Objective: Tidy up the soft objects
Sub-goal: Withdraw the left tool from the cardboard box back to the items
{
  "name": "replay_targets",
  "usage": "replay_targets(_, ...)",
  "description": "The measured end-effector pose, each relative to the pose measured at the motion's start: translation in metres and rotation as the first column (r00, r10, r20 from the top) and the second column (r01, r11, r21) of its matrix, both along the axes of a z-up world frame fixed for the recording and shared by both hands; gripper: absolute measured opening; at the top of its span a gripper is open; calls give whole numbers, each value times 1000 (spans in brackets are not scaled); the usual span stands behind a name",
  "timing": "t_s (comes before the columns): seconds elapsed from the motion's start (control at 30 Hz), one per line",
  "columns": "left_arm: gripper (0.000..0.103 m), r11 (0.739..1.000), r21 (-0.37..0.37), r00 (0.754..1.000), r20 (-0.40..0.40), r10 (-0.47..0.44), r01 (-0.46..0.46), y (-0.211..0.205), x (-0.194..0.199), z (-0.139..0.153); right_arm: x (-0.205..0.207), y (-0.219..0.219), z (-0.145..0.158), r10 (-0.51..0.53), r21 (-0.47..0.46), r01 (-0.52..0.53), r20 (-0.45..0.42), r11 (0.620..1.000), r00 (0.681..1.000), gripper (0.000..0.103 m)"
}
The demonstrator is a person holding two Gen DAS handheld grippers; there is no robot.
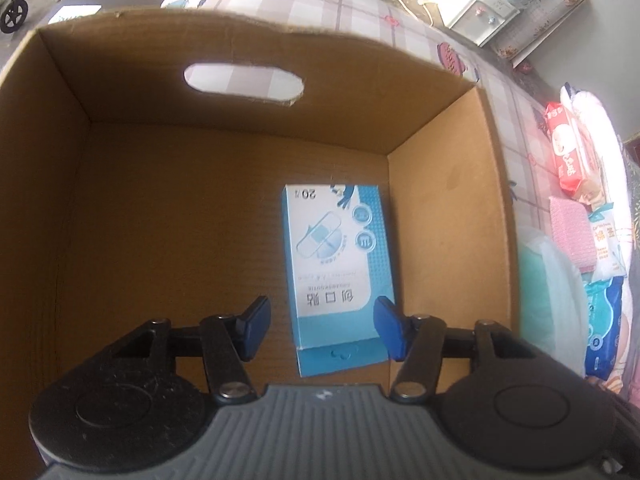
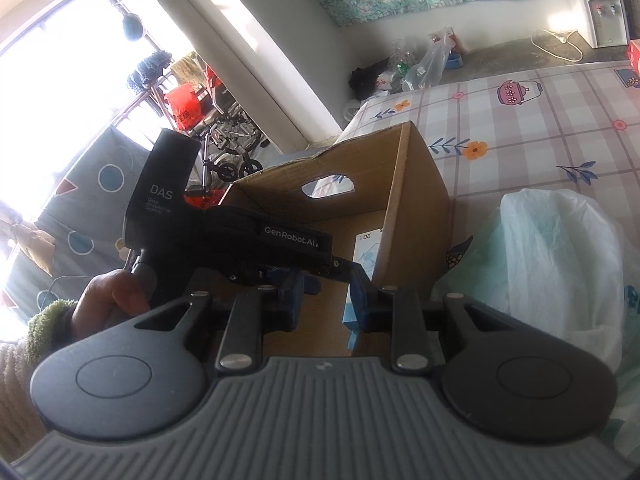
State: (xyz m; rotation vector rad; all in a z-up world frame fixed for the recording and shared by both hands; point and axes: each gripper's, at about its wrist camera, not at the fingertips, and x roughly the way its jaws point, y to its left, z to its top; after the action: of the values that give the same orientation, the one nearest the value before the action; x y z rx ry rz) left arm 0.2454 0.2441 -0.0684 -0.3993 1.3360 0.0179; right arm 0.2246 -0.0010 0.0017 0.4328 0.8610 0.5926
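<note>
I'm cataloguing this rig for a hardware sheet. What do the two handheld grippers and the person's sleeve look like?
Both grippers, left and right, have blue finger pads, black linkages with silver rivets and a ribbed grey body. The left unit's black housing reads GenRobot.AI and DAS. The sleeve is fuzzy green.

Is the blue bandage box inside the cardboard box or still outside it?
Inside: the blue bandage box lies flat on the cardboard box floor, near its right wall.
</note>
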Motion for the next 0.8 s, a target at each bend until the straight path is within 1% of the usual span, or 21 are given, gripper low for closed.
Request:
replay_targets(0.03, 39, 1000, 7, 1000, -23, -15, 15, -1, 0, -6, -2, 0, 0, 1, 1, -1, -1, 1000, 1000, 25)
replay_targets(0.1, 21, 999, 16, 997, -54, -47, 48, -8, 2, -16, -4, -1, -1, -1, 5, 1, -4, 1000, 1000, 25)
replay_targets(0.13, 24, 998, 20, 998, -46, -53, 54, -9, 2, -18, -5, -3, 0, -4, 9, 4, -6, 1000, 1000, 25)
replay_targets(0.2, 21, 997, 38, 997, -17, -71, 72, -12, 5, -16, -5, -7, 0, -14, 12, 14, -5, 1000, 1000, 25)
replay_targets(0.3, 20, 994, 66, 997, -3, -82, 82, -15, 11, -15, -4, -13, 0, -26, 11, 26, -3, 1000, 1000, 25)
replay_targets(0.47, 20, 997, 61, 999, 5, -47, 47, -10, 19, -15, -1, -21, -5, -43, 23, 43, -15, 999, 999, 25)
replay_targets(0.63, 21, 997, 76, 999, 42, -27, 24, -11, 24, -14, 2, -21, -13, -49, 32, 50, -38, 998, 998, 25)
replay_targets(0.8, 21, 996, 88, 996, 86, -13, 5, -11, 27, -13, 1, -22, -13, -57, 30, 58, -36, 998, 998, 25)
